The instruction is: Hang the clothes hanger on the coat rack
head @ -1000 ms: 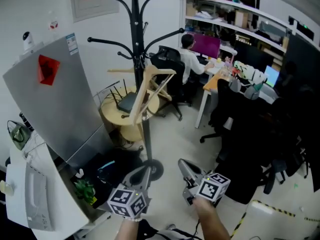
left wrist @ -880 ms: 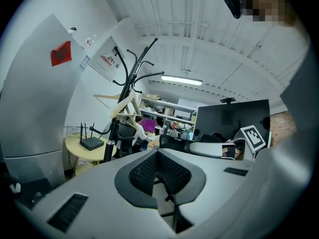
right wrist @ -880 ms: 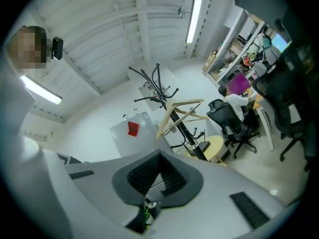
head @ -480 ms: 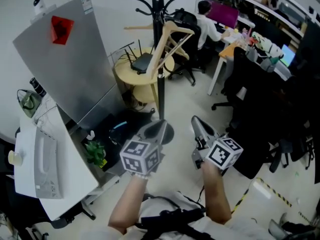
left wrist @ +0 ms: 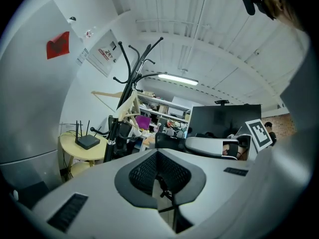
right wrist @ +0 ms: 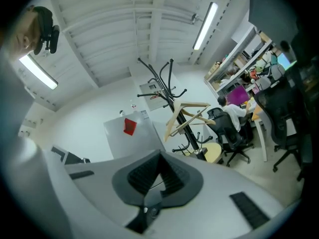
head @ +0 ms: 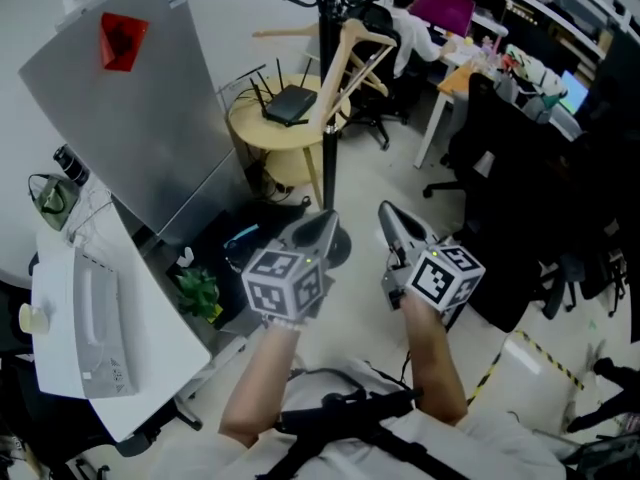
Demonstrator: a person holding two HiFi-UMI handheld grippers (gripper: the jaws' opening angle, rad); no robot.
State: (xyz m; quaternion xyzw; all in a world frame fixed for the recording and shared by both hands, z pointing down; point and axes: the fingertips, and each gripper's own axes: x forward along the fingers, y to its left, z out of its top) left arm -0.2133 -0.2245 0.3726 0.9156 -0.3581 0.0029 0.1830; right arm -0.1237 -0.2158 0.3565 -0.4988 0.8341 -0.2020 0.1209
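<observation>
Left gripper point(head: 322, 220): jaws together, nothing between. Right gripper point(head: 392, 214): likewise closed, empty.
Clothes hanger point(head: 347, 60), wooden, sits tilted on coat rack point(head: 327, 118), well apart from both grippers.
We judge hanging done. We check that hook seats fully on rack arm.
Edges: round table point(head: 255, 128) just beside pole, grey panel point(head: 130, 118) at left, office chair point(head: 500, 158) at right.
Open floor lies between us and rack base.
</observation>
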